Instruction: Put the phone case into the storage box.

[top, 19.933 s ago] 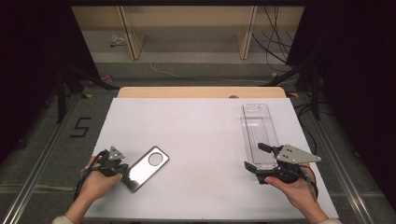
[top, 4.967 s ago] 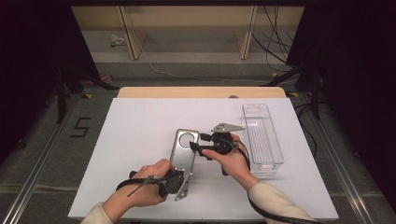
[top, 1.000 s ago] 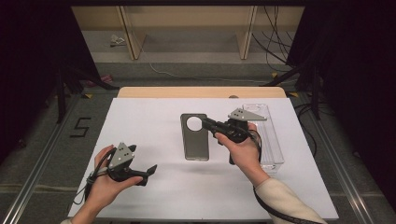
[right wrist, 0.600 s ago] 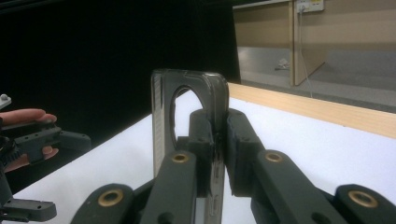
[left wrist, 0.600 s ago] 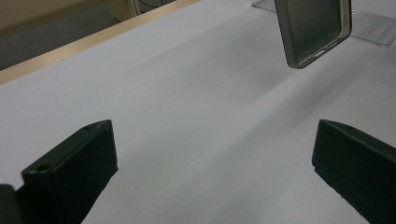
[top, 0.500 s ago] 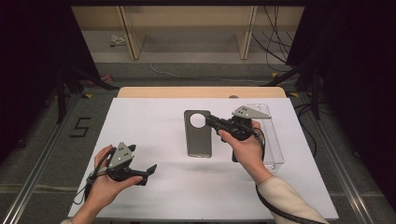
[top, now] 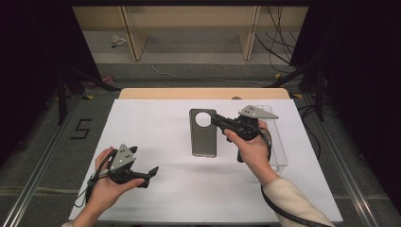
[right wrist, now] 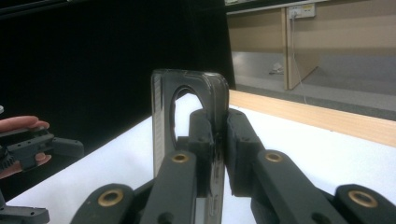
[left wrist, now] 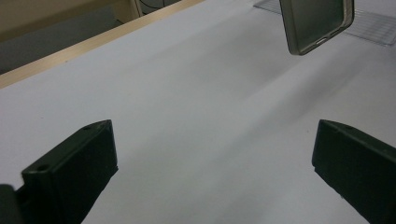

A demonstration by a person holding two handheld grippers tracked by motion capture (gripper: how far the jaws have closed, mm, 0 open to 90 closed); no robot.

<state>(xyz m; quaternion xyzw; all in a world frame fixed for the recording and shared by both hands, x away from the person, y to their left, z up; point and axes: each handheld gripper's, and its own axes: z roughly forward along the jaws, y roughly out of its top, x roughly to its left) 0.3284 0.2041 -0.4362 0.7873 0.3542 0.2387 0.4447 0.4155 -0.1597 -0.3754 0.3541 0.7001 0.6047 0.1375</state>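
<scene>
A grey phone case (top: 203, 137) with a round camera hole hangs over the middle of the white table (top: 151, 123). My right gripper (top: 215, 119) is shut on its top corner beside the hole. The right gripper view has the case (right wrist: 162, 116) edge-on, pinched between the two jaws of the right gripper (right wrist: 215, 128). My left gripper (top: 148, 177) rests low at the front left, open, well apart from the case. In the left gripper view the left gripper (left wrist: 212, 140) stands with wide jaws over bare table, and the case's lower end (left wrist: 317, 21) floats far ahead.
A clear plastic tray (top: 278, 146) lies on the table to the right, under the right hand, and its ribbed edge (left wrist: 373, 32) shows behind the case. A wooden strip (top: 203, 93) borders the table's far edge. Dark floor and cables surround the table.
The case lay at the front left, then both grippers handled it. Over the last second the right gripper has carried it slightly farther back and right. The left hand has kept still.
</scene>
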